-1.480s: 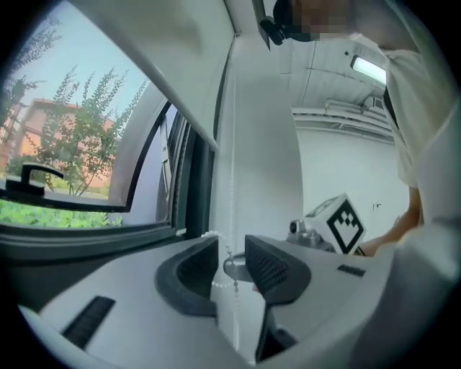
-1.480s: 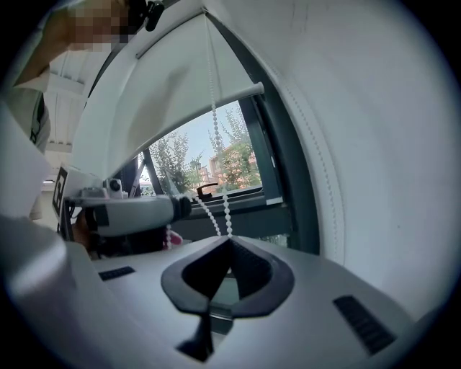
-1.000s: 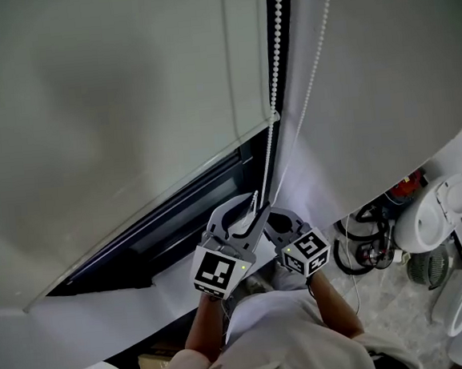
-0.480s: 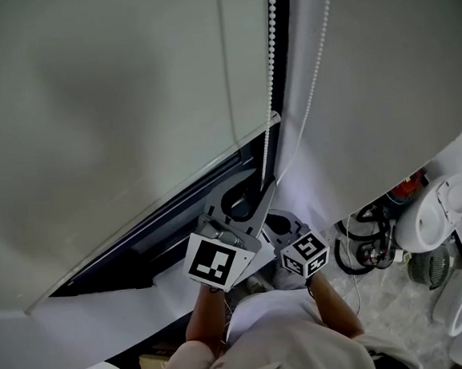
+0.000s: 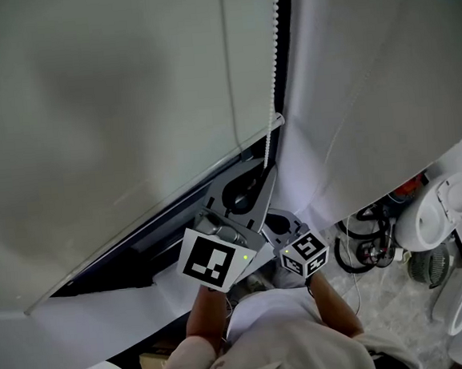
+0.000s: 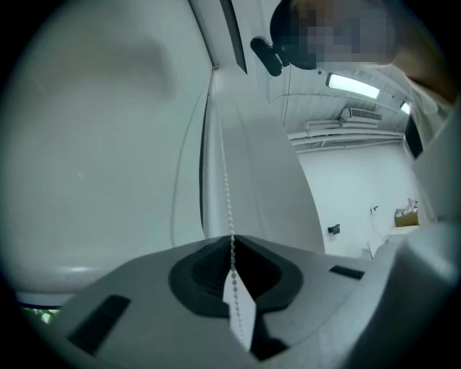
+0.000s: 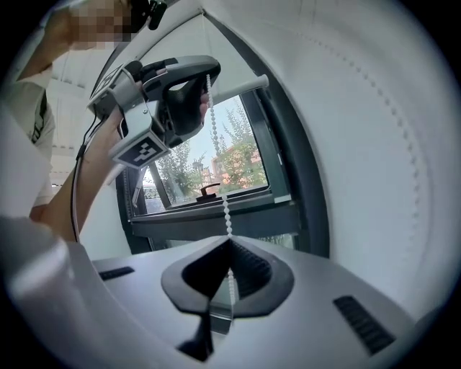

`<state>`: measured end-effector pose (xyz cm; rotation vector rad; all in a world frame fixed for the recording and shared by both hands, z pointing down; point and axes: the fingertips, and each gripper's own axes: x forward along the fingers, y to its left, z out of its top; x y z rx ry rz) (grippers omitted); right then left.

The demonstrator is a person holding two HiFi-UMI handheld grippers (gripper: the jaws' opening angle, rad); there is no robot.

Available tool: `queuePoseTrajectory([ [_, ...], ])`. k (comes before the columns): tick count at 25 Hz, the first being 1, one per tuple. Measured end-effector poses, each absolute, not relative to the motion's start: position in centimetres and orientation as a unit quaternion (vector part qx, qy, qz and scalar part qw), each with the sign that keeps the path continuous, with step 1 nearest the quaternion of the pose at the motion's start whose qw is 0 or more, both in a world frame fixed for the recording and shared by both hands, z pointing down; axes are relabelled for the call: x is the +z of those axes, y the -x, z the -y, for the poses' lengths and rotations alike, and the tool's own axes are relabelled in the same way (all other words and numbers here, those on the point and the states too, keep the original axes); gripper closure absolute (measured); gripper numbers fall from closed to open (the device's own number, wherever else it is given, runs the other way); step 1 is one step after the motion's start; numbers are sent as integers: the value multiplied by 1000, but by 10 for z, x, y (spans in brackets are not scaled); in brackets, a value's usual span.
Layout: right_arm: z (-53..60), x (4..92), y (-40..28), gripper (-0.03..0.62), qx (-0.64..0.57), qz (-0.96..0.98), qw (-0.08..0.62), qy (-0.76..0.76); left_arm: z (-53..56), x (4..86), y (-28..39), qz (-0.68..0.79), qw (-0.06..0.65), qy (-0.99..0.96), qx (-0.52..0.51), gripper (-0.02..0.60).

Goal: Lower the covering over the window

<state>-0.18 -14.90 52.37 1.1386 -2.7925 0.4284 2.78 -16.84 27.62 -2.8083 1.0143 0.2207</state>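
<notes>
Counting two grippers, one bead chain (image 5: 274, 71), one roller blind (image 5: 110, 94). Been closing the left gripper (image 6: 232, 243) just now, jaws pinched together on the chain, up by the blind's bottom right corner. Got the right gripper (image 7: 230, 243) clamped shut on the same chain, just below. Blind hanging over the window (image 7: 209, 162), lower panes and one handle (image 7: 209, 189) uncovered. From the head view, can't see the right jaws behind the left gripper. Can't make out the floor clutter (image 5: 373, 243).
</notes>
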Motion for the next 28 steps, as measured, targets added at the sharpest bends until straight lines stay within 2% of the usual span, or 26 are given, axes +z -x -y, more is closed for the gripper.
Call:
queuePoseTrajectory([
  [6, 151, 533, 7, 597, 150, 913, 73, -373, 170, 287, -26, -334, 66, 938, 59, 561],
  [20, 142, 613, 17, 597, 188, 900, 128, -372, 168, 368, -7, -347, 28, 937, 40, 561],
  [28, 144, 624, 17, 597, 206, 894, 148, -369, 177, 384, -6, -351, 4, 936, 19, 561],
])
